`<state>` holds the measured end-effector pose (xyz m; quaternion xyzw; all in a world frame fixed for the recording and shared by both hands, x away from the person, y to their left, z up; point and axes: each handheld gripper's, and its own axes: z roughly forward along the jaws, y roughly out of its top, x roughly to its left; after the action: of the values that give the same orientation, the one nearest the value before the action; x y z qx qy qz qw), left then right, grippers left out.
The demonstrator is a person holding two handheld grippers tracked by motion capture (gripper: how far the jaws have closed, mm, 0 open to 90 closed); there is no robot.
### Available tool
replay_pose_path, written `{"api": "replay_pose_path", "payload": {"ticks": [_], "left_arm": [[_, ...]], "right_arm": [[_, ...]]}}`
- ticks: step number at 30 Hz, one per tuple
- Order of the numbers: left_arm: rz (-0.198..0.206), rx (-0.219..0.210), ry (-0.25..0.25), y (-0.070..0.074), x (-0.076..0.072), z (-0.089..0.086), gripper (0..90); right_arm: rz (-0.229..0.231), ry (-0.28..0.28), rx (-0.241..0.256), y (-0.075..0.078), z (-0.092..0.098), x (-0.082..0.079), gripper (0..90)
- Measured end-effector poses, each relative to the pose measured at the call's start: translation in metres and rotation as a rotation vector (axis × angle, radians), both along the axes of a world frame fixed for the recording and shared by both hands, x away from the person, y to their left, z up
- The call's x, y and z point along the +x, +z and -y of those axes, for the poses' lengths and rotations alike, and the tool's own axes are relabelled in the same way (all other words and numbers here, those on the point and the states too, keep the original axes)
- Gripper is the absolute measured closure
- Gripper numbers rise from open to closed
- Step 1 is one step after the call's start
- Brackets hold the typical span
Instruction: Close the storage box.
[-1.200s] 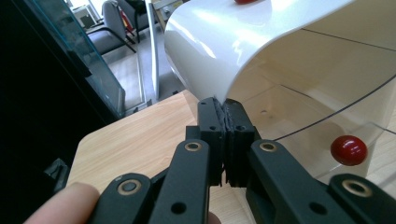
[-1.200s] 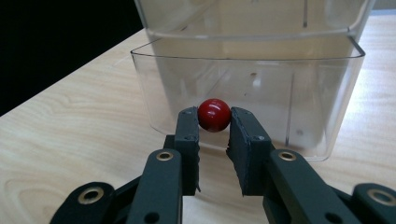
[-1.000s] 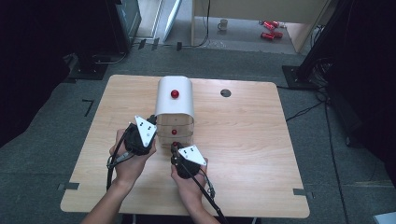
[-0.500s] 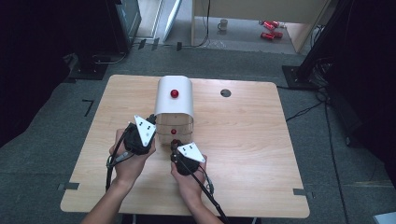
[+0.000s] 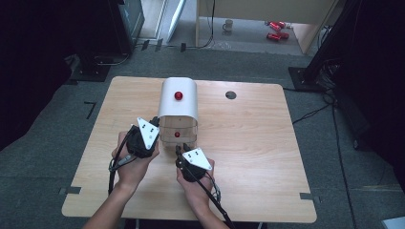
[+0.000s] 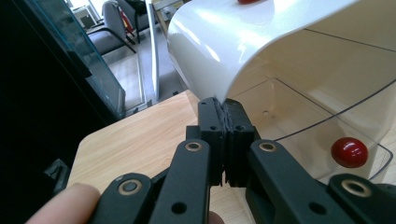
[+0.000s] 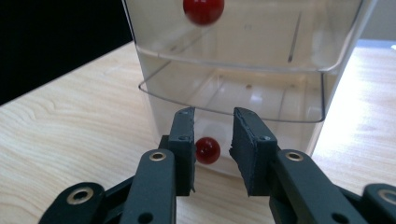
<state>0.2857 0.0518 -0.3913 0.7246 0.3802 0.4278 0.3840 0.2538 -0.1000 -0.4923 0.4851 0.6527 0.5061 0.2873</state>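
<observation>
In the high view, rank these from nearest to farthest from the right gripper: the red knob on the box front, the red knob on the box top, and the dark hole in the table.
From the right gripper:
1. Front red knob, just ahead of it.
2. Top red knob, on the white box.
3. Dark hole, far right of the table.

Looks like a lab or recording room set up inside an office building. Grey carpet tiles [image 5: 57,157] underfoot, taped marks beside a bare wooden worktop [image 5: 258,157]. Black stands and dark curtains at both sides, a stand base [image 5: 305,76] and loose cables [image 5: 315,112] on the floor at the right. Beyond the worktop, a plain wooden desk [image 5: 267,9] with a mug [image 5: 229,24] and red objects [image 5: 274,29] beneath it. Glass panel [image 6: 77,56] and office chairs [image 6: 114,28] seen from the left tool camera.
</observation>
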Motion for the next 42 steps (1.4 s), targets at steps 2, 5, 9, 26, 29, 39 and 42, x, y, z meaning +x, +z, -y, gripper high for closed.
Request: {"api": "replay_pose_path", "payload": {"ticks": [2,5,9,26,29,39,42], "left_arm": [[-0.002,-0.003,-0.001,0.0,0.0,0.0,89.4],[-0.005,-0.004,-0.005,0.0,0.0,0.0,89.5],[-0.007,-0.005,-0.011,0.001,0.0,0.0,89.4],[-0.001,-0.007,-0.004,0.0,0.001,0.0,89.4],[-0.006,-0.007,-0.013,0.001,0.001,0.0,89.4],[-0.011,-0.007,-0.02,0.001,0.003,0.0,89.2],[-0.009,-0.008,-0.025,0.001,0.003,-0.001,87.7]], "right_arm": [[-0.025,0.0,-0.007,-0.003,0.0,0.003,70.6],[-0.029,0.001,0.011,-0.007,0.001,0.009,70.8],[-0.024,-0.002,0.015,-0.006,0.001,0.013,71.5],[0.085,0.025,0.052,0.025,0.003,-0.001,65.4],[0.086,0.025,0.061,0.027,0.004,0.006,65.0],[0.104,0.056,0.056,0.029,0.0,0.012,61.8],[0.086,0.077,0.04,0.027,0.001,0.009,56.5]]}}
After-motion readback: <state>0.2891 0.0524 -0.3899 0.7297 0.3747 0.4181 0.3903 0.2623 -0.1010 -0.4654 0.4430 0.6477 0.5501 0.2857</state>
